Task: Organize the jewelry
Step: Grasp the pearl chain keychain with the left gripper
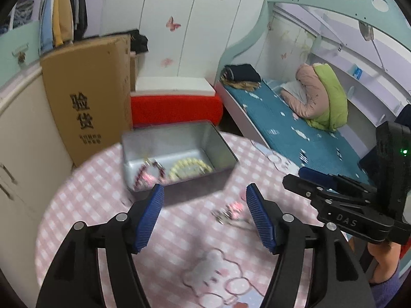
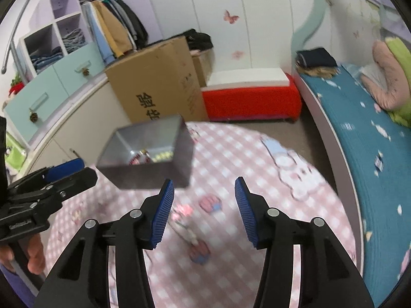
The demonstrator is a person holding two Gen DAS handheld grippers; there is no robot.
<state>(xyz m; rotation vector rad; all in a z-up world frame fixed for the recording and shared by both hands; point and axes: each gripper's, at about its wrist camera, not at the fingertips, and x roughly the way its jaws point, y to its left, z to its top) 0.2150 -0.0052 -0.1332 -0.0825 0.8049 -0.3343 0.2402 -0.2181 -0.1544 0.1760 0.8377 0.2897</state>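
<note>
Tongs first, from your left wrist view: your left tongs (image 1: 204,215) stand open over the round bench with the pink checked cloth (image 1: 84,205), nothing between the blue ribbed pads. Just beyond them sits the open grey rectangular metal tin (image 1: 213,143), already holding a pale yellow beaded bracelet (image 1: 190,168) and a dark red beaded piece (image 1: 149,173). A small pink-and-silver piece of jewelry (image 1: 230,213) lies loose on the cloth just inside your right-hand pad, near the tin's front edge. From your right wrist view, your right tongs (image 2: 204,210) are also open and empty, with that same pink piece (image 2: 183,214), blurred, on the cloth close by the left pad. Expect it to be light, limp and slippery, probably fine chain with small charms, so it will likely sag and slide; pinch it at the bulkier pink cluster rather than the thin silver end, pressing pads low against the cloth.
</note>
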